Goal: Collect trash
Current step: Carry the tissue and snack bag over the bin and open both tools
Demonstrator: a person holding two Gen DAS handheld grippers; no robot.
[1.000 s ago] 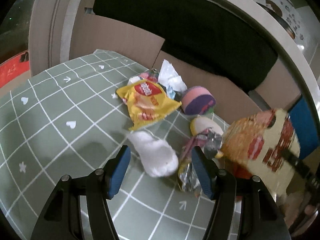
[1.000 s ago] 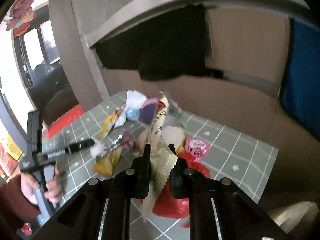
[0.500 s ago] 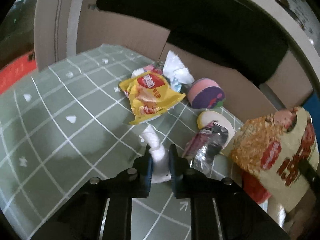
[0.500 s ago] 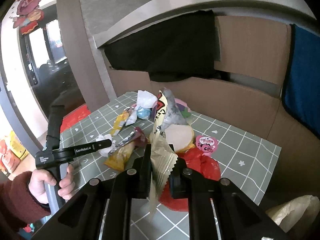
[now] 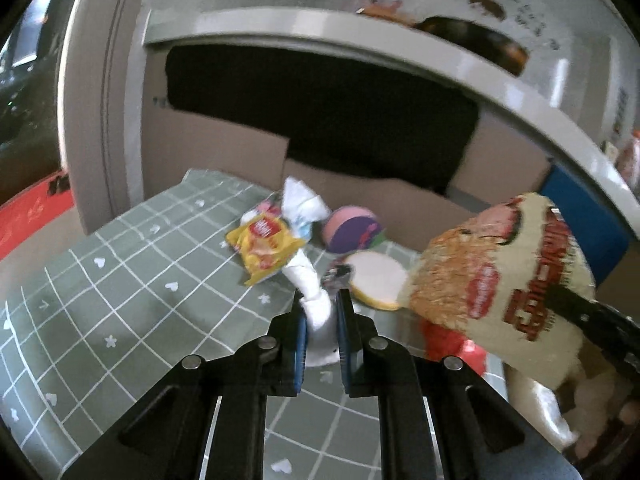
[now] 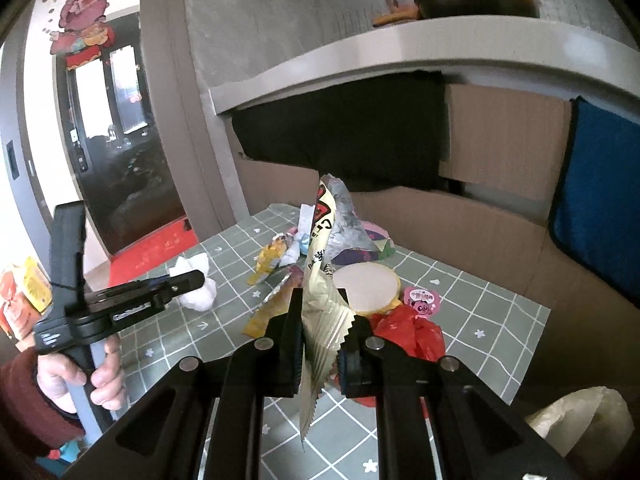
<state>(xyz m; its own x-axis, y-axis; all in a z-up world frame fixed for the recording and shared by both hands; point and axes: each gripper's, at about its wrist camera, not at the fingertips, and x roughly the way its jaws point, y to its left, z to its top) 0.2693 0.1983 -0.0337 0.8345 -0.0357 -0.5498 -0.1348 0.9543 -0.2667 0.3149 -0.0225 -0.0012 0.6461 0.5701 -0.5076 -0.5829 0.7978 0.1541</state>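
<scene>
White crumpled tissue [image 5: 316, 300] sits pinched in the left gripper [image 5: 321, 312] jaws; right gripper [image 6: 320, 332] jaws clamp a snack wrapper [image 6: 324, 288].

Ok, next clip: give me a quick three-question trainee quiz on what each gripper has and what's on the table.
1. True or false: the left gripper is shut on a crumpled white tissue.
2. What does the right gripper hold?
A. a red plastic bag
B. a noodle wrapper
C. a pink sticker
3. Fill in: beside the round white lid on the green checked tablecloth lies a crumpled ____ plastic bag.

Key: 1 true. 2 B, the noodle wrapper stands upright between the closed fingers. 3 red.
</scene>
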